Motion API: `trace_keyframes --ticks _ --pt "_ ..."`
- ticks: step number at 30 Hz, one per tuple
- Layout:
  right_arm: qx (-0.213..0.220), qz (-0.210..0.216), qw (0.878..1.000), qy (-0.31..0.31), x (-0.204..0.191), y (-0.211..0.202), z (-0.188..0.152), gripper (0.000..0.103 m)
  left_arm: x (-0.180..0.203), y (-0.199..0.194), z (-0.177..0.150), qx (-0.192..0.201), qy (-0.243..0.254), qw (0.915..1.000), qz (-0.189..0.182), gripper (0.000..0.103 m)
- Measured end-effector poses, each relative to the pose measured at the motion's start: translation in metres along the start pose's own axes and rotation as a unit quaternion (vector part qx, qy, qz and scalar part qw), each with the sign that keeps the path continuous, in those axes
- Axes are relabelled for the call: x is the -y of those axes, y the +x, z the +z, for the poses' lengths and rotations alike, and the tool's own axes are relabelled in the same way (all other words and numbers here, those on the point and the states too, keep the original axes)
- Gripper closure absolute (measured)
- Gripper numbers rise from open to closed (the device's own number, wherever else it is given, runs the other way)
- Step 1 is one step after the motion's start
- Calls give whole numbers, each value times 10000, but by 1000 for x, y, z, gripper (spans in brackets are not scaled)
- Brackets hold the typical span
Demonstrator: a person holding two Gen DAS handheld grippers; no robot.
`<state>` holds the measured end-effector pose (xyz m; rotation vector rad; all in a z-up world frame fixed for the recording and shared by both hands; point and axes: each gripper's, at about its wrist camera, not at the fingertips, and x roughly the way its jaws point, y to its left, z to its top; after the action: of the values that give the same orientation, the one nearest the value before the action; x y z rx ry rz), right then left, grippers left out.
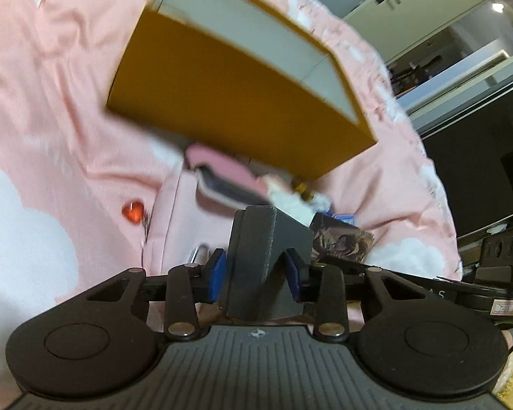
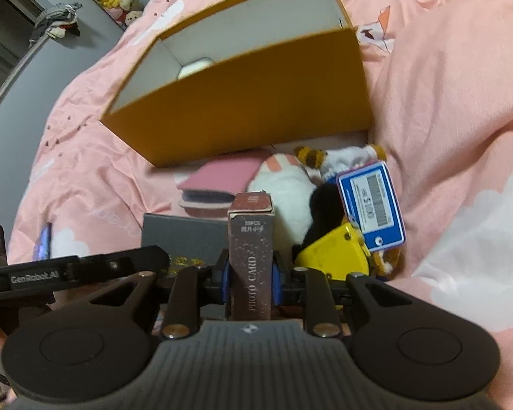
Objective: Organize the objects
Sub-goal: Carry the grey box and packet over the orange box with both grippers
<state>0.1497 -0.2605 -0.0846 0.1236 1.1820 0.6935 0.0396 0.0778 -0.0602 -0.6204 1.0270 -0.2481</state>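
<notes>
Pinched between the right gripper [image 2: 250, 282] fingers, the photo card box [image 2: 251, 256] could be tipped loose if knocked against the orange box [image 2: 249, 109], while a grey box [image 1: 261, 256] is clamped by the left gripper [image 1: 256, 268].

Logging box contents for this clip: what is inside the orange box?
In the right wrist view, the orange box shows white inner walls and one pale rounded object at the bottom. The front wall hides most of the floor, so anything else is unseen.

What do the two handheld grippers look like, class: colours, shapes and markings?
Both the left gripper and right gripper are black, with a ribbed grey centre plate, two round discs, silver rivets and blue finger pads. White "GenRobot.AI" lettering marks the left one.
</notes>
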Motion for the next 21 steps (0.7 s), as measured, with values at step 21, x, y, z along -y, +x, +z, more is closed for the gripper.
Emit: trace_keyframes --ticks 21 --pt "882 678 9913 -708 -45 -43 126 79 45 -53 116 1076 623 9922 -6 80"
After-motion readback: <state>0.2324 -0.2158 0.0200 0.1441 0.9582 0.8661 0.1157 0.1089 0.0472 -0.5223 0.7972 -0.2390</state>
